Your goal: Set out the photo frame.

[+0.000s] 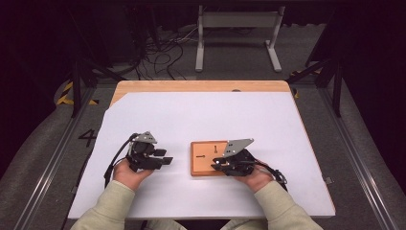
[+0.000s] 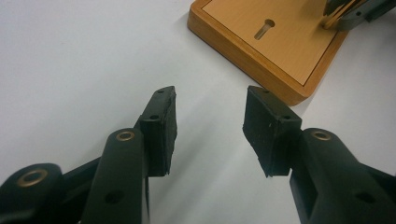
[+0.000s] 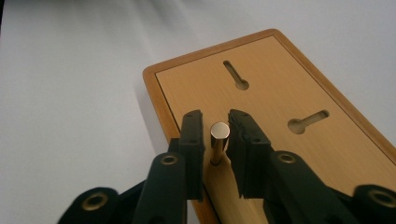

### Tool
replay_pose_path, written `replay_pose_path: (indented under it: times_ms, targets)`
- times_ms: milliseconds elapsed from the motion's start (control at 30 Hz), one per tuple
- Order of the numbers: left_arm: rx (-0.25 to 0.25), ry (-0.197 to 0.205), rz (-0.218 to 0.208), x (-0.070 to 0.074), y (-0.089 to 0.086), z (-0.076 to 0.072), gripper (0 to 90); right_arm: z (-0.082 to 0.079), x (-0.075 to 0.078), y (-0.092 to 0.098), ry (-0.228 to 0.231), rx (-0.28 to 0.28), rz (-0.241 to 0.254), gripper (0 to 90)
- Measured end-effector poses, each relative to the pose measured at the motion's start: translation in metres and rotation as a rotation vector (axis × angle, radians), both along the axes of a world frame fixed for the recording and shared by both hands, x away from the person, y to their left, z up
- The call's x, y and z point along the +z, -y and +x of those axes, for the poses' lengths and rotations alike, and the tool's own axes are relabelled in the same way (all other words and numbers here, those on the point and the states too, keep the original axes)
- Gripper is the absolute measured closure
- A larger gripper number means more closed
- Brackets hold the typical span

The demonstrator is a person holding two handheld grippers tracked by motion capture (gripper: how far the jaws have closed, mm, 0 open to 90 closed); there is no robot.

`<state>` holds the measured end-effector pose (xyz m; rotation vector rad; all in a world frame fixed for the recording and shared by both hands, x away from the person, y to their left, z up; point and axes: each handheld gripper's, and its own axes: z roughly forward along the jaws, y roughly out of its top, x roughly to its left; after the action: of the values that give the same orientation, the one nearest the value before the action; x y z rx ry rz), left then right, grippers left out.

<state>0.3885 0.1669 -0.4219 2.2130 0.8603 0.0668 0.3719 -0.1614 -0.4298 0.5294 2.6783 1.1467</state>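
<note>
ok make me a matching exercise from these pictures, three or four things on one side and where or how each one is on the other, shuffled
Things:
1. left gripper
2. right gripper
3. metal pin
4. wooden board

States:
A. lies flat on the white sheet, keyhole slots in its top
B. jaws wide apart over bare white sheet, nothing between them
C. stands upright in the board
D. jaws close on either side of the pin

Pairs: 1-B, 2-D, 3-C, 4-A

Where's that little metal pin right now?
In the right gripper view, the pin stands upright on the wooden board, near its left edge, between the right hand-held gripper's jaws.
</note>
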Motion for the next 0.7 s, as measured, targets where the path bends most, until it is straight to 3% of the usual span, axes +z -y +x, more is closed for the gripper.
replay_pose_path:
  times_ms: [100, 233, 500, 633, 700]
  targets:
    - [0.001, -0.003, 0.000, 0.000, 0.000, 0.000, 54.1, -0.001, 0.000, -0.001, 0.010, -0.002, -0.016, 83.0]
    - [0.000, 0.000, 0.003, -0.001, 0.001, 0.000, 54.0, -0.005, 0.001, -0.003, 0.071, 0.018, -0.058, 83.3]
    - [-0.006, -0.011, -0.016, 0.000, 0.004, 0.002, 54.0, -0.011, -0.002, -0.003, 0.121, 0.006, -0.059, 83.5]
    - [-0.014, -0.023, -0.037, 0.001, 0.009, 0.003, 52.7, -0.020, -0.004, -0.004, 0.197, 0.006, -0.075, 83.4]
    - [-0.021, -0.024, -0.040, 0.002, 0.012, 0.004, 51.8, -0.022, -0.005, -0.005, 0.207, 0.008, -0.077, 83.4]
